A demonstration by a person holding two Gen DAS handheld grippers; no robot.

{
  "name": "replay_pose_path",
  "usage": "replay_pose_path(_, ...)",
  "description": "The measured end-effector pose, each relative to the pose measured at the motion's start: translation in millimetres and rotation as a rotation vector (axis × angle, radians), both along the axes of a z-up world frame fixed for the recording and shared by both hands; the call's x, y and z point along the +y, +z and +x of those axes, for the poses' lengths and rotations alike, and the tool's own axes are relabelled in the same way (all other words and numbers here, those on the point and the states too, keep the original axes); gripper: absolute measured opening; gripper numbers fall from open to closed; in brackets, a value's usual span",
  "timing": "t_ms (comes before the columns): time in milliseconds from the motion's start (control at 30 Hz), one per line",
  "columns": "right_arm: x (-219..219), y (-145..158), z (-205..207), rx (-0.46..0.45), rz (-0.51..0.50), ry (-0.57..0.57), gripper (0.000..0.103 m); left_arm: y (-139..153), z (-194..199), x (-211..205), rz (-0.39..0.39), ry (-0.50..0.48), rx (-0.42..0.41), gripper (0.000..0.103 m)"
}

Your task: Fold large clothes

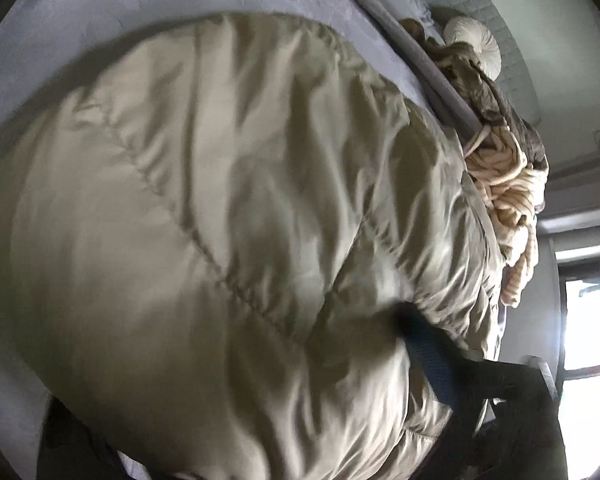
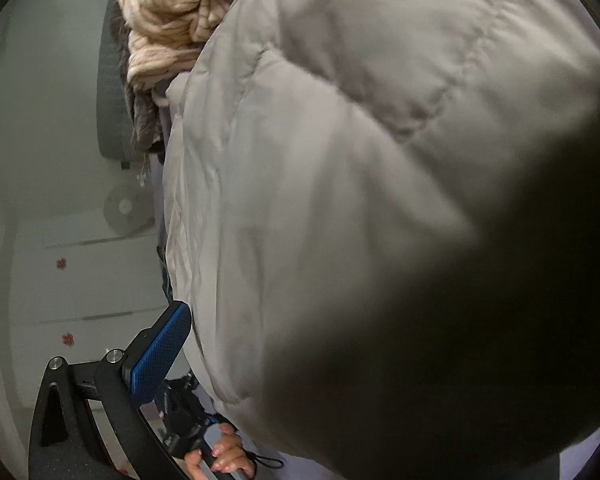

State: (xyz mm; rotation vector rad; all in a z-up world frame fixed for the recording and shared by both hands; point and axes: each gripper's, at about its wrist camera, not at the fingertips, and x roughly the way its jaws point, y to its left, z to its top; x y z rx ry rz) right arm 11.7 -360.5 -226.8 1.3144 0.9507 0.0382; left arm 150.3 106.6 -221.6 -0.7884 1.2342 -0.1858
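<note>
A large beige puffer jacket (image 1: 228,200) lies spread over a lavender bed sheet (image 1: 100,12) and fills most of the left wrist view. My left gripper (image 1: 236,360) reaches down into its near edge. The jaws stand wide apart with jacket bulk bulging between them, and fabric laps over the blue-padded finger (image 1: 432,360). In the right wrist view the same jacket (image 2: 360,160) drapes over my right gripper (image 2: 320,320). One blue-padded finger (image 2: 160,356) shows bare at the jacket's left edge. The other finger is hidden under the cloth.
A pile of clothes with a cream chunky knit (image 1: 500,184) (image 2: 172,12) and a brown garment lies past the jacket. A round white cushion (image 1: 476,40) rests by the headboard, with a bright window (image 1: 588,320) beyond. A hand (image 2: 220,456) grips a handle below, beside white drawers (image 2: 80,280).
</note>
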Motion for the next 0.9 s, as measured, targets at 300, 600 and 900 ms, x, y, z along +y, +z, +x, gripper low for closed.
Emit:
replay_pose_path(300,-0.1,12.4,-16.9,0.000,-0.008,-0.063,0.027,43.4,-3.6,-3.7,0.108,-0.178,-0.170,0.024)
replay_pose_path(600,18.8,45.0,-56.1,-0.036,-0.085,-0.056,0.022,81.8,-33.8,5.5,0.135,-0.317,-0.265,0.023)
replay_pose_path(900,36.8,50.2,-135.4,0.011,-0.068,-0.011,0.022,93.3,-129.9,39.4,0.156,-0.361,-0.225,0.023)
